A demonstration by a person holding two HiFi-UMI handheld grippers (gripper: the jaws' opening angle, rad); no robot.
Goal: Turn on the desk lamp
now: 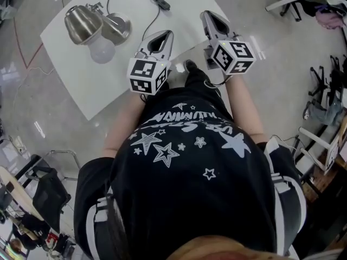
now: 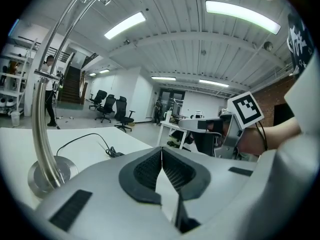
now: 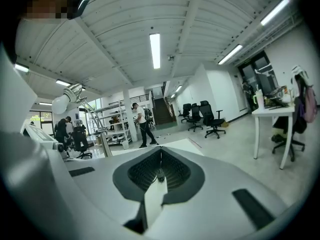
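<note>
You stand in a wide office hall with a glossy pale floor (image 1: 32, 91), strip lights overhead and office chairs (image 2: 107, 109) further back. Before you is a white counter (image 1: 108, 85). The chrome desk lamp (image 1: 92, 26) stands on its far left part, its cable (image 1: 157, 1) trailing across the top. Your left gripper (image 1: 165, 34) and right gripper (image 1: 209, 16) hover over the near edge, well apart from the lamp, both jaws closed on nothing.

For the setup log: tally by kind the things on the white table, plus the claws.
Lamp: 1
Cord: 1
Claws: 2, left claw and right claw
Total: 4
</note>
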